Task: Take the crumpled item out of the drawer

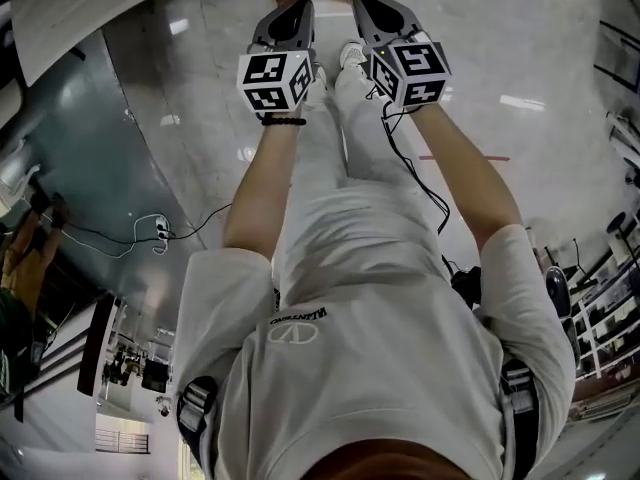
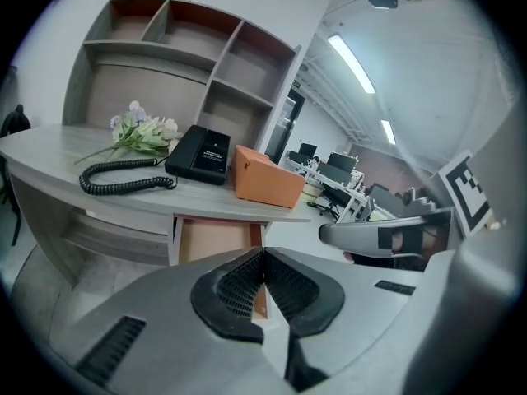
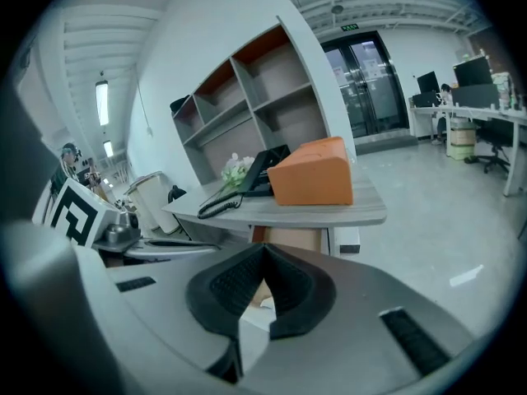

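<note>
- Two grippers are held side by side at the end of the person's outstretched bare arms, over a glossy grey floor (image 1: 520, 58) in the head view
- On the left gripper (image 2: 263, 253) the jaws are pressed together, ribbed black pads meeting edge to edge, with nothing between them
- On the right gripper (image 3: 263, 249) the jaws are likewise pressed together and empty
- Both point at a drawer (image 2: 216, 241) that stands open under the grey tabletop (image 2: 49, 151); its inside is orange-brown, and its lower part is hidden behind the jaws
- No view shows the crumpled item plainly: in the right gripper view a small pale patch sits in the gap below the pads, at the foot of the drawer, but I cannot tell whether that is it, and its shape and creases cannot be made out
- On the tabletop an orange box (image 2: 265, 179) lies right above the drawer, a black telephone (image 2: 199, 153) just beside it, its coiled cord (image 2: 123, 179) trailing away, and a bunch of pale flowers (image 2: 144, 132) near the phone
- Behind stands an open shelf unit (image 2: 165, 64)
</note>
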A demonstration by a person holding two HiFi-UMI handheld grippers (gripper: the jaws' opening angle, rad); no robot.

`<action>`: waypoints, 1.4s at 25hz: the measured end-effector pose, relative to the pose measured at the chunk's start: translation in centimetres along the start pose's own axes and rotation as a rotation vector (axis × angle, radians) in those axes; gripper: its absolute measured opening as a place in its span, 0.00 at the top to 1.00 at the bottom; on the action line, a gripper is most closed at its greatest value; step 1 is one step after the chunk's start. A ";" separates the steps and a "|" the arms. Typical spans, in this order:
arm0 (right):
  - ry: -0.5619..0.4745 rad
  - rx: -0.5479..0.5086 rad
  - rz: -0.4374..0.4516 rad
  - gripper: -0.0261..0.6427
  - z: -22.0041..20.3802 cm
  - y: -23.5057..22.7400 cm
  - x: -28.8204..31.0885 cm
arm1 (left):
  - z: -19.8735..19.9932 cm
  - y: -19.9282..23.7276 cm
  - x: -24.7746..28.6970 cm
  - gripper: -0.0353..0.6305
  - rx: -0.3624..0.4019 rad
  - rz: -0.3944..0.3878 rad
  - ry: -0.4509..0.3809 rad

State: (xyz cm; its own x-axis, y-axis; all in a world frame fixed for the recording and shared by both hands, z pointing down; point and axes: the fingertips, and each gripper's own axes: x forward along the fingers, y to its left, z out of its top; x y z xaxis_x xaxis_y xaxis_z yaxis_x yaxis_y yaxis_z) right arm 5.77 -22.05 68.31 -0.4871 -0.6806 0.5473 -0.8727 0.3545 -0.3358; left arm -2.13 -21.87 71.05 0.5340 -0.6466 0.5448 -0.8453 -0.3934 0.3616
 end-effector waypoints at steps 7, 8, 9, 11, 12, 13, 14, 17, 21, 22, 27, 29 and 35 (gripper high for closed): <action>0.043 0.035 -0.001 0.96 -3.6 -1.0 2.5 | -2.8 1.5 2.6 0.94 -0.033 0.017 0.024; 0.047 0.041 -0.003 0.96 -4.1 -1.0 2.9 | -3.3 1.8 2.9 0.94 -0.035 0.017 0.031; 0.051 0.047 -0.005 0.96 -4.5 -1.1 3.3 | -3.8 2.1 3.2 0.94 -0.034 0.017 0.040; 0.062 0.060 -0.010 0.96 -5.3 -1.2 3.9 | -4.9 2.6 3.9 0.94 -0.028 0.019 0.061; 0.070 0.064 -0.011 0.96 -5.8 -1.3 4.2 | -5.4 2.8 4.3 0.94 -0.027 0.020 0.072; 0.079 0.065 -0.012 0.96 -6.3 -1.4 4.5 | -6.0 3.0 4.6 0.94 -0.026 0.022 0.083; 0.087 0.066 -0.013 0.96 -6.8 -1.4 4.7 | -6.6 3.1 5.0 0.94 -0.026 0.024 0.093; 0.104 0.066 -0.017 0.96 -8.0 -1.8 5.4 | -7.9 3.5 5.9 0.94 -0.025 0.032 0.116; 0.119 0.058 -0.018 0.96 -8.9 -2.1 6.6 | -9.1 4.0 7.0 0.94 -0.028 0.041 0.140; 0.123 0.059 -0.018 0.96 -9.1 -2.2 6.9 | -9.3 4.2 7.3 0.94 -0.029 0.045 0.144; 0.135 0.059 -0.017 0.96 -9.8 -3.0 8.4 | -10.0 4.6 8.9 0.93 -0.021 0.040 0.164; 0.143 0.048 -0.017 0.96 -10.2 -3.1 8.9 | -10.3 4.9 9.5 0.93 0.005 0.036 0.178; 0.169 0.031 -0.021 0.96 -11.8 -3.1 10.0 | -11.5 6.1 10.1 0.91 0.014 0.053 0.211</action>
State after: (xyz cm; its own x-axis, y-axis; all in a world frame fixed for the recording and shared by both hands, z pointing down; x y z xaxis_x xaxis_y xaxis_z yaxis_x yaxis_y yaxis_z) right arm 3.18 -22.42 83.88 -0.4698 -0.5696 0.6745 -0.8826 0.3197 -0.3447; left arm -1.67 -23.25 87.45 0.4800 -0.5162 0.7093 -0.8715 -0.3729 0.3184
